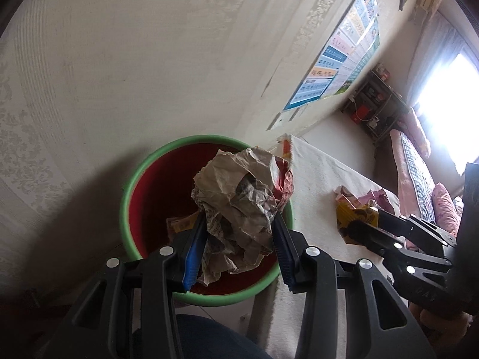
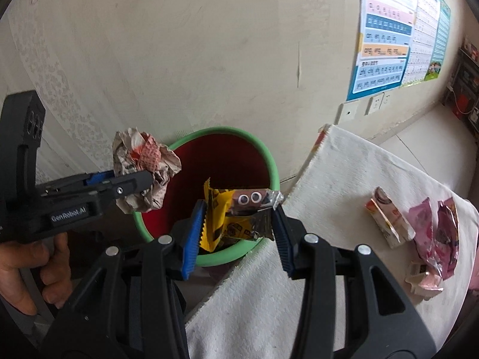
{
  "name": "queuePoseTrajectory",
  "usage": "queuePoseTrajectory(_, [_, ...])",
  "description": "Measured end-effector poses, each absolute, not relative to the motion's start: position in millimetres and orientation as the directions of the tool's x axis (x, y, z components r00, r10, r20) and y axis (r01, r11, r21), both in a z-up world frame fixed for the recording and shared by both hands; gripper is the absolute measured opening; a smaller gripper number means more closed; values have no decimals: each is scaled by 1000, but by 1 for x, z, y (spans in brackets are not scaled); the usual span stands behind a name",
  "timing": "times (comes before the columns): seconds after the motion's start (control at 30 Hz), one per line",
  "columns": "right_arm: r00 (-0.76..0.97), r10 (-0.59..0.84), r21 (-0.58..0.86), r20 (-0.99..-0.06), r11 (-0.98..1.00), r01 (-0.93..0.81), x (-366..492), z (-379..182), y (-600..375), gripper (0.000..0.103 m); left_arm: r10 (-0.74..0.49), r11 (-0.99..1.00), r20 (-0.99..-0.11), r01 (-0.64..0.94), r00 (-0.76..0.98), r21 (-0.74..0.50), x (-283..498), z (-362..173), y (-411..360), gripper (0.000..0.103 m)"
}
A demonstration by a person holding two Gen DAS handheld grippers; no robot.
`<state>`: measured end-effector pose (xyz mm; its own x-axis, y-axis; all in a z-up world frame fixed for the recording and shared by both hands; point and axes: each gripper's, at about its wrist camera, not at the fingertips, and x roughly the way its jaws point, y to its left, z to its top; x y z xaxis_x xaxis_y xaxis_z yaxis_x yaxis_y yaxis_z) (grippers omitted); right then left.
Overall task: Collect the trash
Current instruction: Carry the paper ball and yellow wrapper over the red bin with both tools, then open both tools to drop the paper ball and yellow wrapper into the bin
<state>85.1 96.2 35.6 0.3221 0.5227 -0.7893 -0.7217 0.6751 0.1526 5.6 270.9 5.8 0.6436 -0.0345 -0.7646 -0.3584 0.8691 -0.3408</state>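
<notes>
My left gripper [image 1: 238, 227] is shut on a crumpled newspaper ball [image 1: 239, 197] and holds it over the red bin with a green rim [image 1: 131, 179]. It also shows in the right wrist view, where the left gripper [image 2: 143, 182] holds the paper ball [image 2: 143, 161] above the bin's left rim [image 2: 209, 131]. My right gripper [image 2: 239, 212] is shut on a yellow snack wrapper [image 2: 236, 209] with cartoon eyes, held over the bin's near edge. In the left wrist view the right gripper [image 1: 368, 218] and wrapper [image 1: 353, 215] sit to the right, over the table.
A table with a white cloth [image 2: 344, 173] stands right of the bin. On it lie a small drink carton [image 2: 389, 215], pink wrappers [image 2: 437, 227] and a small box [image 2: 419, 272]. A wall with posters [image 2: 386, 30] is behind. A wrapper [image 1: 182, 224] lies inside the bin.
</notes>
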Motion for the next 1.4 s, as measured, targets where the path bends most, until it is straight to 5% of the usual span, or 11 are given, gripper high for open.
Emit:
queuePoseTrajectory(0.93, [249, 489, 130, -836, 618, -775, 86, 0, 168, 45, -92, 819, -730, -366, 677, -443, 5, -12, 321, 44])
queuePoseTrajectory(1.0, [250, 487, 125, -837, 614, -779, 85, -1, 170, 50, -103, 813, -723, -361, 683, -456, 5, -11, 323, 48])
queuePoseTrajectory(1.07, [257, 474, 106, -842, 614, -782, 84, -4, 172, 87, -93, 811, -718, -366, 690, -457, 2, -10, 324, 77])
queuePoseTrajectory(1.13, [262, 452, 84, -853, 614, -785, 82, -9, 172, 89, -62, 803, -716, -391, 695, -450, -2, -8, 327, 85])
queuePoseTrajectory(1.4, [248, 446, 96, -860, 618, -781, 71, -13, 154, 93, -43, 773, -725, -436, 688, -460, -11, -12, 328, 89])
